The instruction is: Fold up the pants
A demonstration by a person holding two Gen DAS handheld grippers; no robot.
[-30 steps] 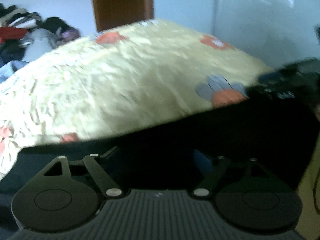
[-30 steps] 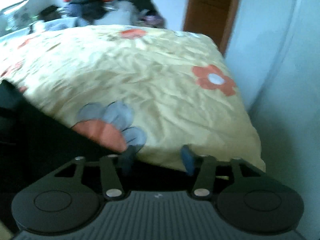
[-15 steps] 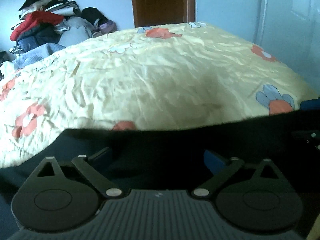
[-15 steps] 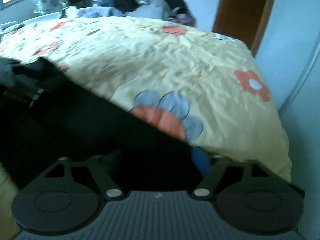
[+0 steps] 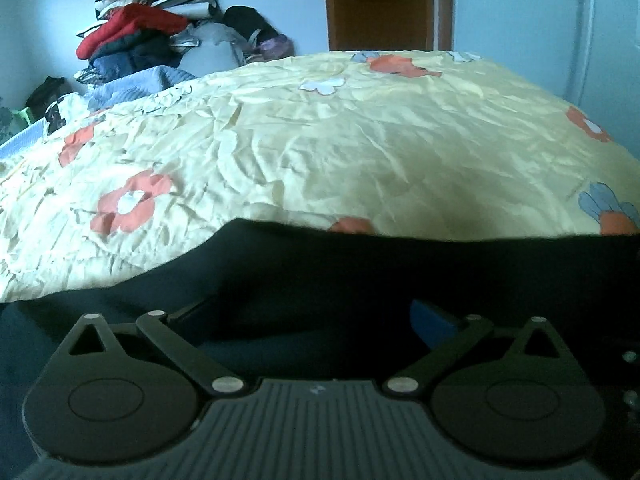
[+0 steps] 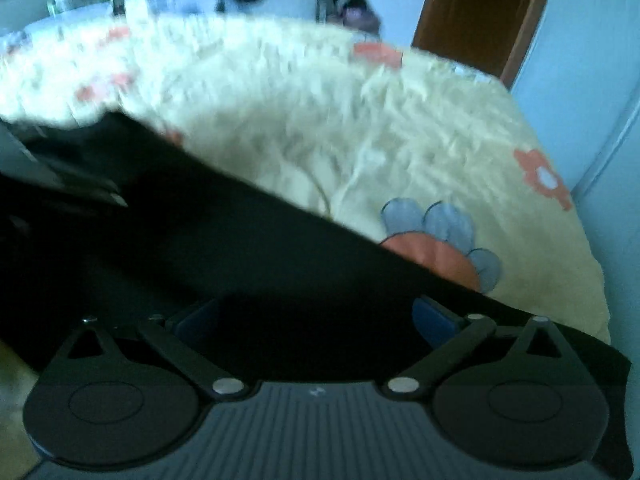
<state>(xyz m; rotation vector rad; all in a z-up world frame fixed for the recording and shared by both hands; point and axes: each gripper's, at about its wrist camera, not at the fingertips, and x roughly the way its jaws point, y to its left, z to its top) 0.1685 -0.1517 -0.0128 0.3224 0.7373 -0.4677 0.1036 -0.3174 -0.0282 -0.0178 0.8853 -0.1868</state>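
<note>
Flowered bedspread (image 5: 360, 152) (clothes heap (image 5: 152, 40) behind)

Right wrist view motion-blurred: bedspread (image 6: 320, 120) ahead of the fingers smeared. Pants (image 5: 360, 280) cut off by lower frame edges.

Left gripper (image 5: 316, 316): tilted downward, jaws opening and spread wide, dark cloth beneath and between them.
Left fingers (image 5: 430, 314): blue pad of one visible, the other lost in shadow.
Right gripper (image 6: 316, 316): tilted downward, jaws opening, spread wide over dark cloth.
Right fingers (image 6: 432, 314): both blue pads visible, well apart; view blurred.
</note>
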